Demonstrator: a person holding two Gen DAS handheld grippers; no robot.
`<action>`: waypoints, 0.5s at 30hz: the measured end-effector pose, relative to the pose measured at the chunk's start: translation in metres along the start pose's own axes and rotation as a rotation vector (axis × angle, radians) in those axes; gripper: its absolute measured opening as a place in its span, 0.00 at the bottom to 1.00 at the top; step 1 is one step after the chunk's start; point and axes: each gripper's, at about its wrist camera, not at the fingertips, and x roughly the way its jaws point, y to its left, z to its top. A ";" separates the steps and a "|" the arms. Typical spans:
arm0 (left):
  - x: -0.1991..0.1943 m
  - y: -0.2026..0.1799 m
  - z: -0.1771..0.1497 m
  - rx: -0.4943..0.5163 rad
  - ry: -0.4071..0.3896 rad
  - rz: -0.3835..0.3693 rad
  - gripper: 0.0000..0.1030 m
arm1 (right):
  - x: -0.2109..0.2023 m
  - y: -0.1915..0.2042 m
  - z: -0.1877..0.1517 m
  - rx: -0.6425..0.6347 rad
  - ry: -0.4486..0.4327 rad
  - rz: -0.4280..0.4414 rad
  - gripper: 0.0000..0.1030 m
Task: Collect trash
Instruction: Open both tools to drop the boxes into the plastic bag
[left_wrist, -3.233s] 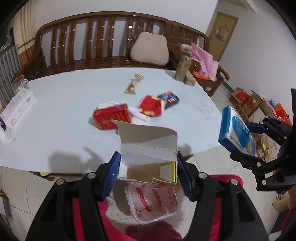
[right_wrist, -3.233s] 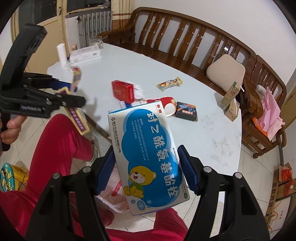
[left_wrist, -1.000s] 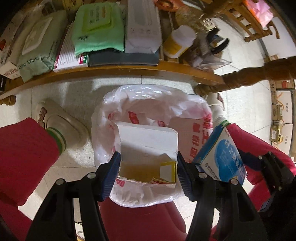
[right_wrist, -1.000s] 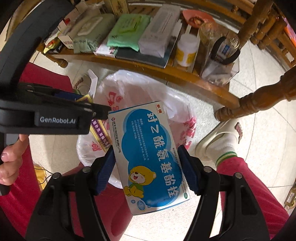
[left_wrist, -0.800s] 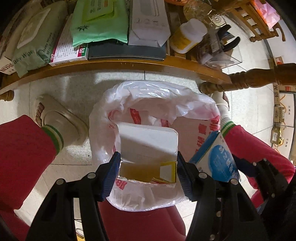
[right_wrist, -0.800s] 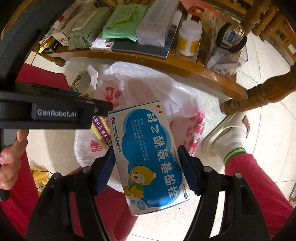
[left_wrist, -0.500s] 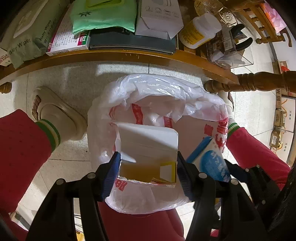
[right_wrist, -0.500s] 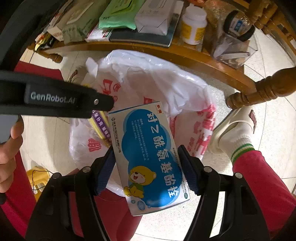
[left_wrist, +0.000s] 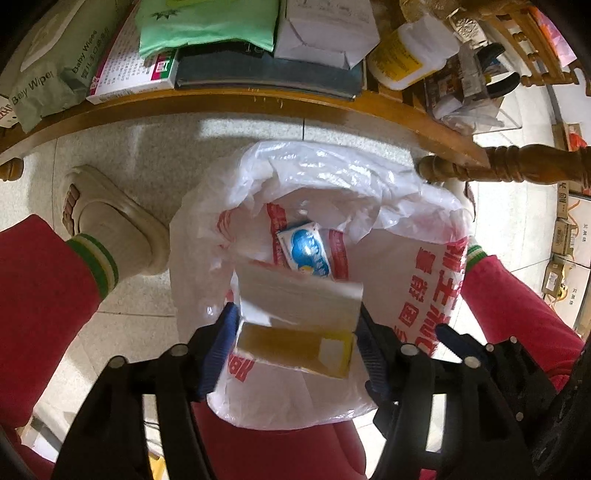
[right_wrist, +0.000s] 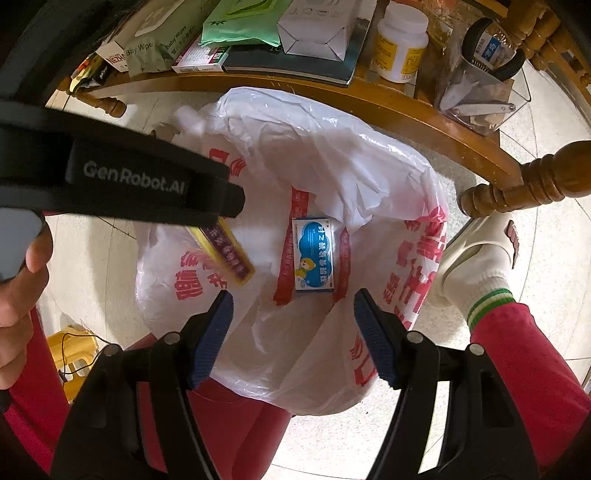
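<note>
One blue box (right_wrist: 314, 254) in bag (right_wrist: 369, 155), below open R gripper (right_wrist: 293, 317)

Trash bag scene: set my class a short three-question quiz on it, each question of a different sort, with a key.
1. True or false: the blue box lies inside the bag.
2. Which gripper grips nothing? A. left B. right
3. Fill in: the left gripper holds an open ____ box over the bag.

Key: 1 true. 2 B: the right jaws stand apart over the bag with nothing between them. 3 yellow; its white flap is up, and it looks blurred in the left wrist view.
</note>
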 end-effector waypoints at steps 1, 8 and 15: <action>0.000 0.001 0.000 -0.001 0.003 0.001 0.72 | 0.000 0.000 0.000 0.001 0.000 -0.001 0.65; -0.001 0.004 -0.001 -0.018 0.002 0.004 0.76 | 0.000 -0.001 0.001 0.009 0.002 0.005 0.65; -0.006 0.004 -0.004 -0.013 -0.008 0.012 0.76 | -0.003 0.001 0.002 0.001 -0.005 0.002 0.65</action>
